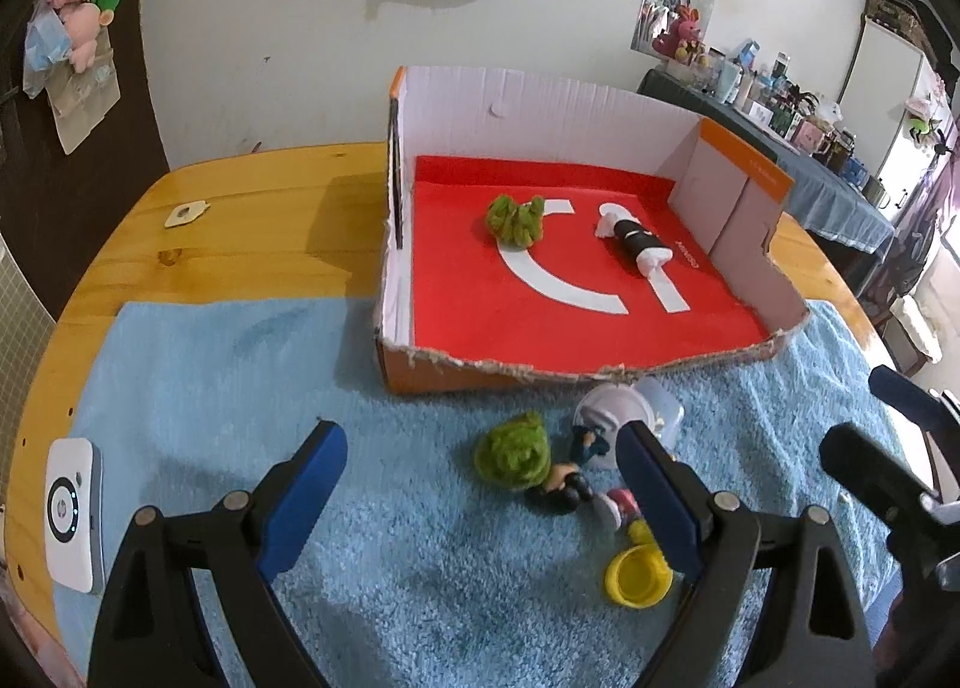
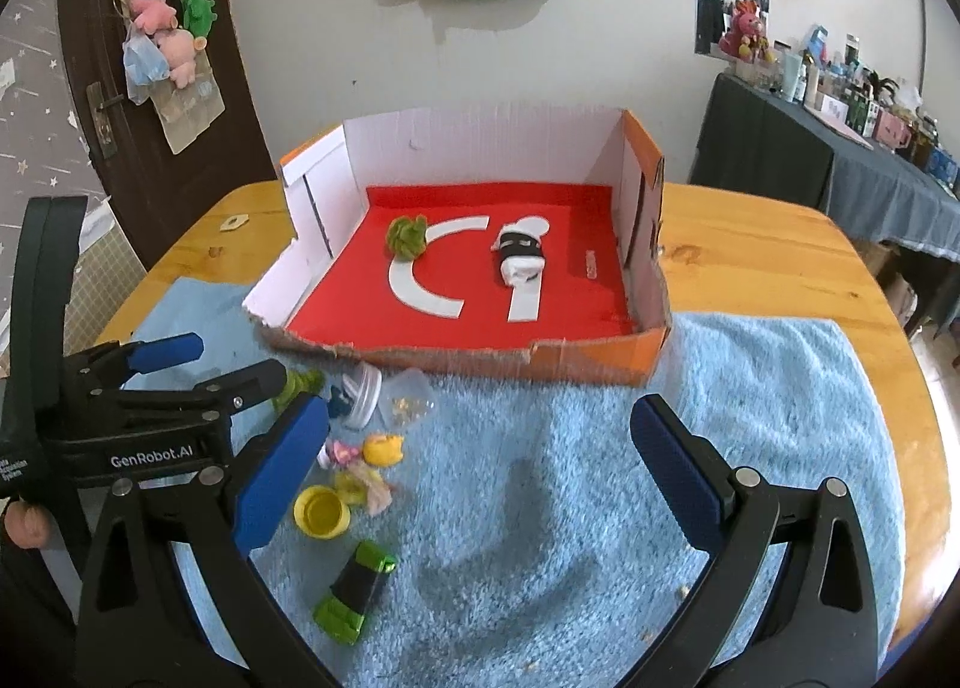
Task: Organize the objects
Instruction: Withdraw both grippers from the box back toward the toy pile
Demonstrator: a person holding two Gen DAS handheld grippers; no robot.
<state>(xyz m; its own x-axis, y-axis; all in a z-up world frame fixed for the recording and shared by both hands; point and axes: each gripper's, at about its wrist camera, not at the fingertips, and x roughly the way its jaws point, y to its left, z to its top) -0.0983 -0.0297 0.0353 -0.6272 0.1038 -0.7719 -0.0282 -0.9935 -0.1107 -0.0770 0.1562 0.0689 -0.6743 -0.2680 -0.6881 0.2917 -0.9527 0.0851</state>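
Observation:
Loose toys lie on a blue towel (image 2: 600, 478) in front of a cut-open cardboard box (image 2: 480, 355) with a red floor. In the box are a green fuzzy toy (image 2: 408, 235) and a black-and-white toy (image 2: 519, 253). My left gripper (image 1: 480, 433) is open and hangs over a second green fuzzy toy (image 1: 510, 454) and a small dark figure (image 1: 561, 487), apart from both. A white-lidded jar (image 1: 618, 412), a yellow cup (image 1: 639, 574) and a green toy car (image 2: 357, 592) lie nearby. My right gripper (image 2: 480, 412) is open over bare towel, right of the pile.
The towel covers the near half of a round wooden table (image 1: 240, 208). A white device (image 1: 72, 514) sits at the table's left edge and a small tag (image 1: 186, 214) lies behind it. A cluttered side table (image 2: 840, 148) stands at the far right.

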